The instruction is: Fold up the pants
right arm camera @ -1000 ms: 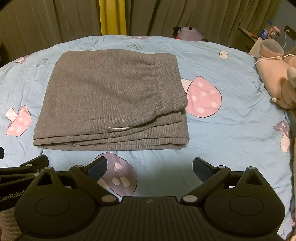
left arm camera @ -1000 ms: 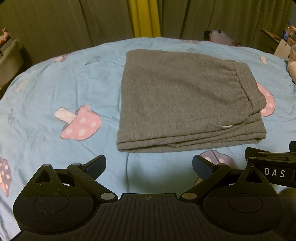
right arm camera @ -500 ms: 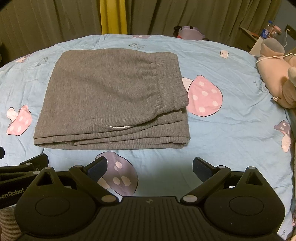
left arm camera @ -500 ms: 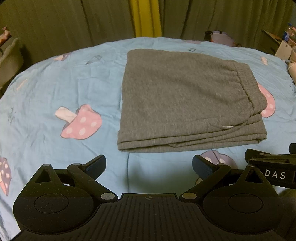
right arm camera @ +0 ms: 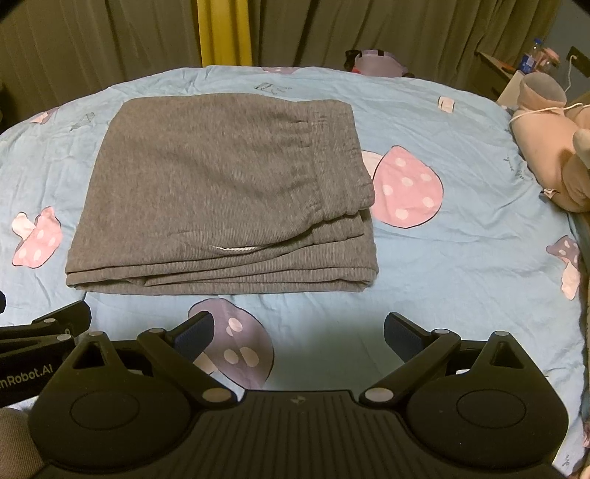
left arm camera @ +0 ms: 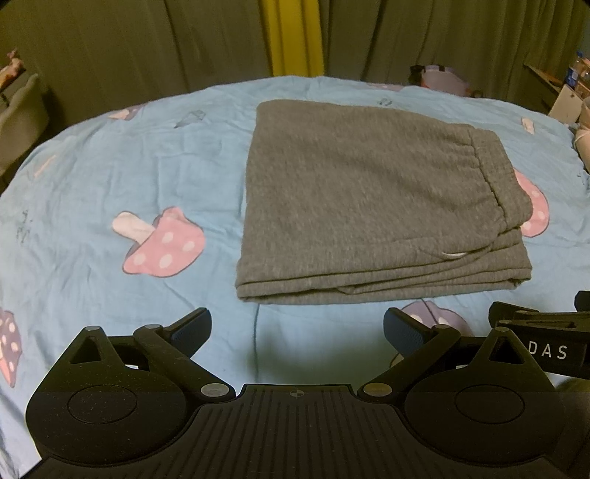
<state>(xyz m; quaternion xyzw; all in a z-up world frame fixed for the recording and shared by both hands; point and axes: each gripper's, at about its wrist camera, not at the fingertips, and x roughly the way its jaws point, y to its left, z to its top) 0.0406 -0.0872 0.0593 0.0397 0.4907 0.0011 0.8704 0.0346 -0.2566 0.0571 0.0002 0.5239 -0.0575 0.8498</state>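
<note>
Grey pants (left arm camera: 372, 206) lie folded in a flat stack on the blue mushroom-print bedsheet (left arm camera: 110, 177), waistband to the right. Only the right wrist view shows the plush toy (right arm camera: 553, 154) at the bed's right edge. The left gripper (left arm camera: 297, 329) hovers just short of the stack's near edge, fingers spread and empty; the right gripper (right arm camera: 298, 331) hangs alongside, likewise spread.

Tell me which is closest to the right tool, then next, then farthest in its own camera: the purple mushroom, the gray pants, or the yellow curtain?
From the right tool:
1. Purple mushroom, printed on the sheet just ahead, slightly left.
2. Gray pants, folded, mid-bed.
3. Yellow curtain, behind the bed, upper left.
</note>
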